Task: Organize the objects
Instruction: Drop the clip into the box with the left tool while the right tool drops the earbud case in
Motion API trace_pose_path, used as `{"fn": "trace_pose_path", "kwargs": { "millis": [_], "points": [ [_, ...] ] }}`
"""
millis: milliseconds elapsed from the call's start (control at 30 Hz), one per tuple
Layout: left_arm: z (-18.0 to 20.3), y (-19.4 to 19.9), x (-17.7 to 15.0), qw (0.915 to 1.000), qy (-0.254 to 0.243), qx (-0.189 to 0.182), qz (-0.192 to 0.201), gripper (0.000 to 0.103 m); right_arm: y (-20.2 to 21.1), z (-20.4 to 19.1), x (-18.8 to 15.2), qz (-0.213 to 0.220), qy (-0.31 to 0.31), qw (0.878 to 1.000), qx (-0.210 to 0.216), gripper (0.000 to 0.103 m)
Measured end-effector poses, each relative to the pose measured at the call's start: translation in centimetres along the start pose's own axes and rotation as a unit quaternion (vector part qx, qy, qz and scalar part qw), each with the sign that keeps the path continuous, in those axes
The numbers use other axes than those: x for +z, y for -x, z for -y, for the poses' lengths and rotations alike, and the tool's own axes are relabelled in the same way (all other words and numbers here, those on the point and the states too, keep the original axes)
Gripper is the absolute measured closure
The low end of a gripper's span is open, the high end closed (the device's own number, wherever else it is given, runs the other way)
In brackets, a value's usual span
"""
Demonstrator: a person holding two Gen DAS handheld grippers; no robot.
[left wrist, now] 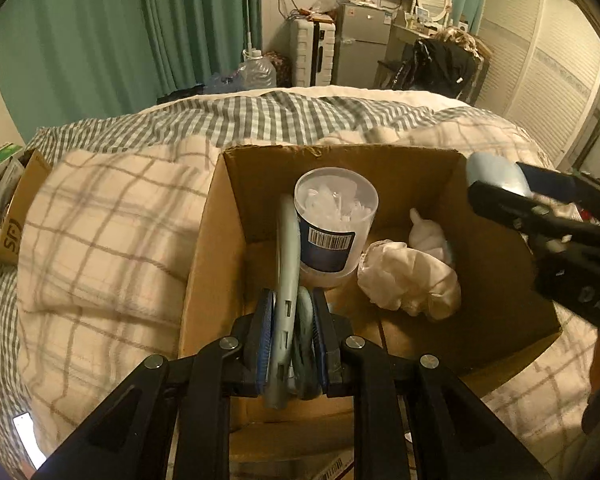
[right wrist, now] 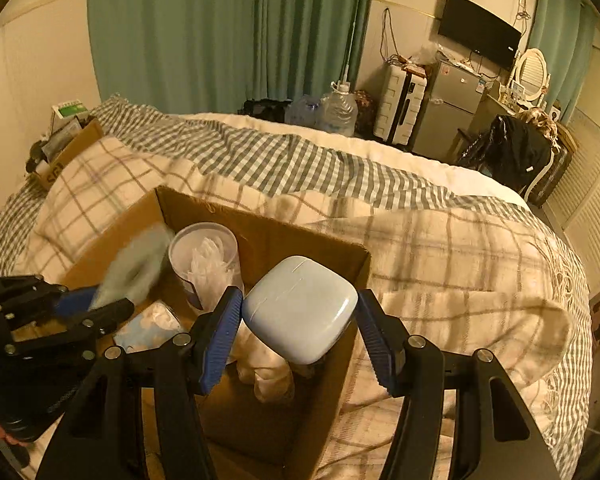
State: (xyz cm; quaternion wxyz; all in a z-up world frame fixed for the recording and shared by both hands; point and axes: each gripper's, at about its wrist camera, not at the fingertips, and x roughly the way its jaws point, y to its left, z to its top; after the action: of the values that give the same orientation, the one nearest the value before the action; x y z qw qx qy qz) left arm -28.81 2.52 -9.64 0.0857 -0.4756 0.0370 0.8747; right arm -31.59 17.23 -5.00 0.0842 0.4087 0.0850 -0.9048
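An open cardboard box (left wrist: pixel 236 200) sits on the bed. It holds a clear plastic tub (left wrist: pixel 334 220) with a barcode label and crumpled white cloth (left wrist: pixel 412 276). My left gripper (left wrist: pixel 290 344) is shut on a thin pale blue-grey object (left wrist: pixel 287 264) held edge-on over the box's left side; it shows blurred in the right wrist view (right wrist: pixel 136 264). My right gripper (right wrist: pixel 300 320) holds a pale blue rounded case (right wrist: pixel 300 308) between its blue pads, above the box's right rim (right wrist: pixel 356 256). The case also shows in the left wrist view (left wrist: pixel 496 176).
The box rests on a plaid blanket (left wrist: pixel 100 220) over a checked duvet. A second cardboard box (left wrist: pixel 16 208) with small items stands at the bed's far left. A lit phone (left wrist: pixel 28 444) lies at the lower left. Suitcase, fridge and water jugs stand beyond the bed.
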Motion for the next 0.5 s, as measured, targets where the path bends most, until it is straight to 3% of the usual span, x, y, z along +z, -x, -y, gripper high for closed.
{"fn": "trace_pose_path", "kwargs": {
  "millis": [100,133,200,333,433,500],
  "points": [
    [-0.5,1.2,-0.1,0.9999,0.011,-0.009,-0.002,0.073,2.5,0.3,0.3,0.028,-0.004,1.0,-0.012,0.027],
    [-0.5,1.8,0.0,0.9999,0.011,-0.007,0.003,0.07,3.4,0.3,0.5,0.038,-0.006,0.999,-0.014,0.026],
    [-0.5,3.5,-0.1,0.9998,0.004,0.0,0.022,0.051,5.9,0.4,0.7,0.058,-0.011,0.998,-0.013,0.024],
    [-0.7,8.3,-0.7,0.9981,-0.008,0.006,0.06,0.044,10.9,-0.1,0.5,0.09,-0.004,0.996,-0.023,0.015],
    [-1.5,11.7,-1.4,0.996,0.0,0.011,0.089,0.024,14.6,-0.8,-0.2,0.1,0.004,0.995,-0.03,0.013],
    [-2.0,14.0,-2.0,0.9935,0.004,0.02,0.112,0.005,17.0,-1.3,-0.9,0.101,0.004,0.995,-0.025,0.01]
  ]
}}
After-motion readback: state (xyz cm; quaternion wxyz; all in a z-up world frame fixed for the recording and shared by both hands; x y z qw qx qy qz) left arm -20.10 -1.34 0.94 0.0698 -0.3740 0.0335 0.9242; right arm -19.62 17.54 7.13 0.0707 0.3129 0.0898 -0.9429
